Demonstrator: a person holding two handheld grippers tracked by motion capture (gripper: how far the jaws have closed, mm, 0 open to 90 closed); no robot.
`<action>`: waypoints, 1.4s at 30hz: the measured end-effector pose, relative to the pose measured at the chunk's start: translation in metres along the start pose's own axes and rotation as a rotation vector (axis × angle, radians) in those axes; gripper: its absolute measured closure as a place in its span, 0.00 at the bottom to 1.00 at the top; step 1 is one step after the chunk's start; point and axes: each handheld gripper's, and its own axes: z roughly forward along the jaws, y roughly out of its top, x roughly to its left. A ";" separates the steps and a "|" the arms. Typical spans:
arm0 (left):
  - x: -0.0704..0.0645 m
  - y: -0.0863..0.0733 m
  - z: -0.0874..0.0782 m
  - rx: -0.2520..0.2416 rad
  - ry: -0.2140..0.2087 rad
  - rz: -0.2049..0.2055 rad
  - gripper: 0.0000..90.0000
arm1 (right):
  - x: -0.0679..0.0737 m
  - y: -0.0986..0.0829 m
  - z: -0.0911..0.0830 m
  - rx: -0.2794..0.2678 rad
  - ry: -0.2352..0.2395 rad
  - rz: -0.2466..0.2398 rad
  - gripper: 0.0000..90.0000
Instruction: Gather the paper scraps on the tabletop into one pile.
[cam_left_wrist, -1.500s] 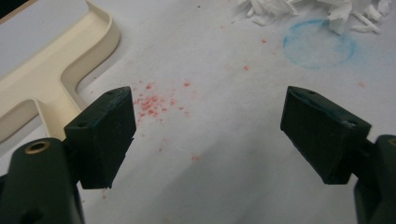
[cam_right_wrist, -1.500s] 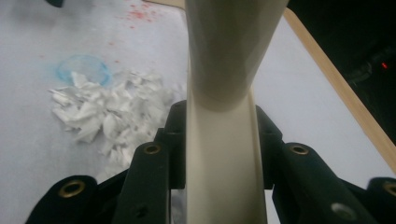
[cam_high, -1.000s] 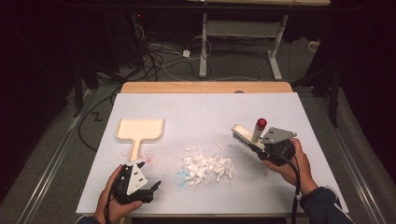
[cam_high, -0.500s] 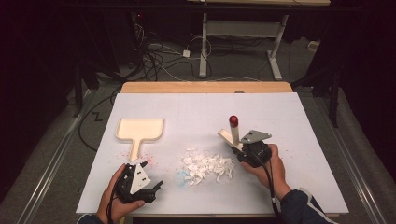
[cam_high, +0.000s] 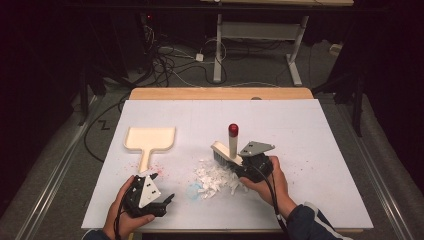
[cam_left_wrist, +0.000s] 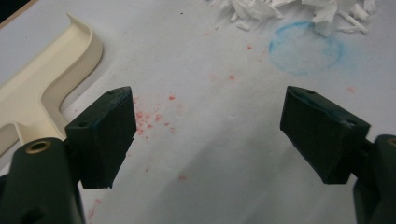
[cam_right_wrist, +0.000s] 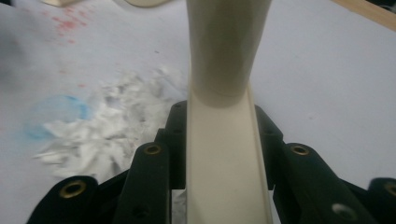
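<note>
A cream hand brush with a red-tipped handle stands at the right edge of a pile of white paper scraps. My right gripper is shut on the brush, its jaws pressed against both sides of the cream back. The scraps lie just left of it. A cream dustpan lies flat at the left of the white table cover. Near the front edge my left gripper stands open and holds nothing; the dustpan sits to the left of its jaws.
A blue ring mark and red specks stain the cover. Scraps and the blue ring lie ahead of the left gripper. Beyond the table's wooden far edge are cables and a desk frame on the floor.
My right gripper has carried the brush leftward and toward the front, from the cover's right side to the right edge of the scrap pile. The left gripper has barely shifted.
</note>
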 end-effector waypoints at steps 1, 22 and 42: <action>0.000 0.000 0.000 0.001 0.000 0.000 0.20 | 0.001 0.001 -0.002 0.001 0.001 -0.009 0.75; 0.000 -0.001 -0.002 0.000 0.011 0.007 0.20 | -0.037 -0.034 -0.090 -0.011 -0.001 -0.082 0.75; -0.006 0.005 0.007 0.011 -0.009 0.033 0.19 | -0.021 -0.074 -0.091 0.080 0.165 -0.090 0.75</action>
